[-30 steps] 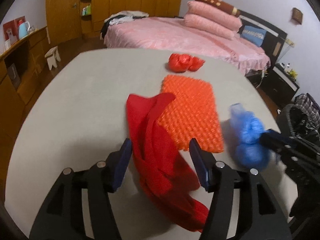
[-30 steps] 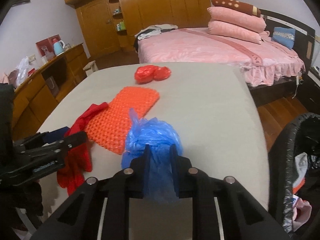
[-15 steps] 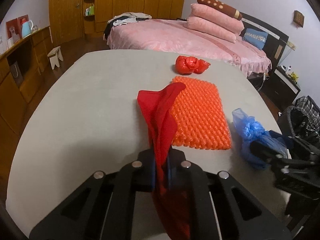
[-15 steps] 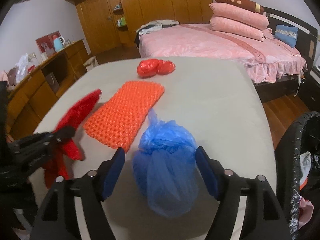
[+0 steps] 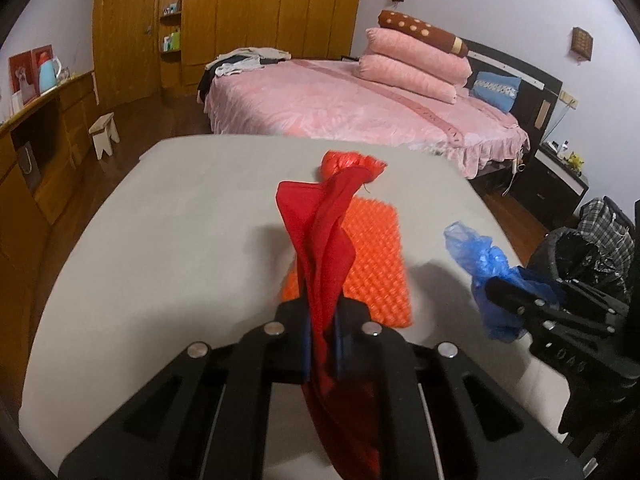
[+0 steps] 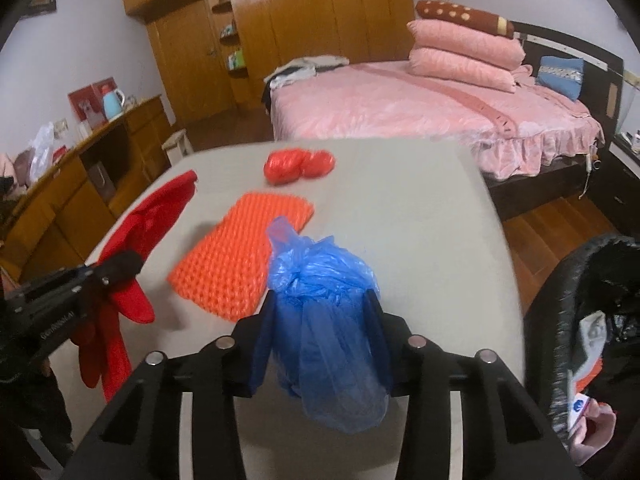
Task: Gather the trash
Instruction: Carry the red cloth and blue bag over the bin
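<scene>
My left gripper [image 5: 322,316] is shut on a red cloth [image 5: 320,236] and holds it lifted above the grey table [image 5: 180,240]; it also shows in the right wrist view [image 6: 132,264]. My right gripper [image 6: 320,320] is shut on a blue plastic bag [image 6: 324,312], lifted off the table; the bag also shows in the left wrist view [image 5: 480,260]. An orange bubble-wrap sheet [image 6: 240,252] lies flat on the table. A crumpled red plastic bag [image 6: 298,164] lies at the table's far side.
A black-lined trash bin [image 6: 580,320] with trash inside stands at the table's right edge. A pink bed [image 6: 420,100] lies beyond the table. Wooden cabinets [image 6: 80,184] run along the left.
My left gripper shut on the red cloth and lifted it off the table. My right gripper opened, then shut again on the blue bag and raised it.
</scene>
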The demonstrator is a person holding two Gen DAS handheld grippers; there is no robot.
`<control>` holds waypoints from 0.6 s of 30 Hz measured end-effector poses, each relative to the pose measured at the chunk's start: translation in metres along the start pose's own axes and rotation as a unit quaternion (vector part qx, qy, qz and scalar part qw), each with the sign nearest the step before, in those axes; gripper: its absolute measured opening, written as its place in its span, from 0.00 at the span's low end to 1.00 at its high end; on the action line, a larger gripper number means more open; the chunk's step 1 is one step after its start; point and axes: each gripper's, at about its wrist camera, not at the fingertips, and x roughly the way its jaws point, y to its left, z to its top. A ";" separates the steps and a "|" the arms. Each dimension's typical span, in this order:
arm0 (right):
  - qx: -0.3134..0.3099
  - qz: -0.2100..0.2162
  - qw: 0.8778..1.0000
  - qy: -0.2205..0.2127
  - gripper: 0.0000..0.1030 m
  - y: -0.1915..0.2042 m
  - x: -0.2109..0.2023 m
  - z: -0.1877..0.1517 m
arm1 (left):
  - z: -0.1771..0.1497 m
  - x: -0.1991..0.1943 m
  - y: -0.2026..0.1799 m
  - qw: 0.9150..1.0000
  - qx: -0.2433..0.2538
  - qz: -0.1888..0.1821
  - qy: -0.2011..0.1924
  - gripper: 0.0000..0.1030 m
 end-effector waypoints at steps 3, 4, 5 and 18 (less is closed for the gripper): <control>0.011 0.000 1.000 -0.015 0.41 -0.007 -0.015 0.008 | 0.006 -0.007 -0.008 1.000 0.003 -0.003 -0.007 0.07; 0.013 -0.001 1.000 -0.021 0.41 -0.009 -0.021 0.011 | 0.008 -0.009 -0.010 1.000 0.004 -0.004 -0.009 0.07; 0.014 -0.003 1.000 -0.027 0.41 -0.012 -0.028 0.014 | 0.009 -0.011 -0.014 1.000 0.005 -0.005 -0.011 0.07; 0.025 -0.031 0.996 -0.085 0.41 -0.040 -0.100 0.031 | 0.029 -0.046 -0.079 0.998 0.031 -0.039 -0.040 0.07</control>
